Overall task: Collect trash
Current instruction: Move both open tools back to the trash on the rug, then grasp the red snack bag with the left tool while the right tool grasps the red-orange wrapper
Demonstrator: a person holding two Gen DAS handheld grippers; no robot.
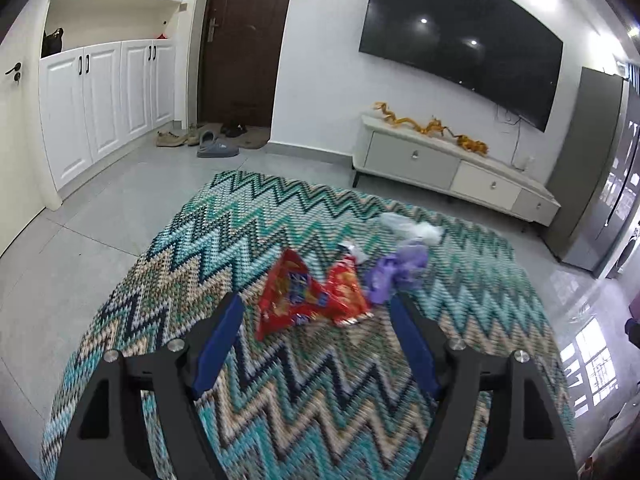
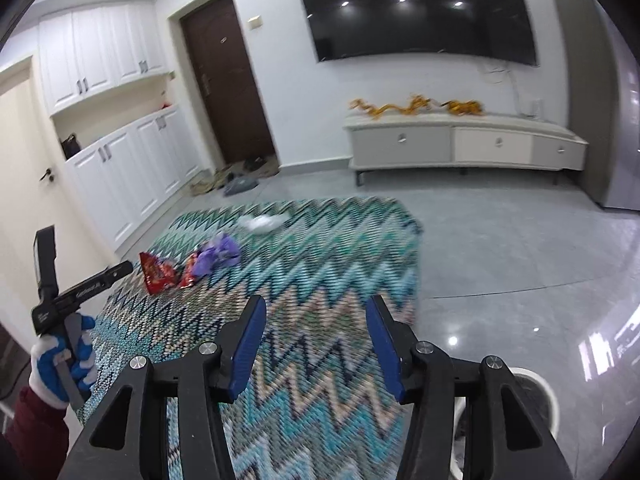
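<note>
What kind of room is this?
Most likely the living room of a home, right by the front door. A big TV hangs on the wall above a low drawer cabinet, a zigzag rug covers the tiled floor, and shoes lie by the brown door.

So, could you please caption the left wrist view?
Open left gripper approaches a red snack wrapper on the zigzag rug.

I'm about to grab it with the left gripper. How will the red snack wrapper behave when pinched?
The red snack wrapper looks crumpled and empty, so probably light and floppy. Its glossy film may slip between the fingers. Lying flat on the woven rug, its edge could be hard to catch.
</note>
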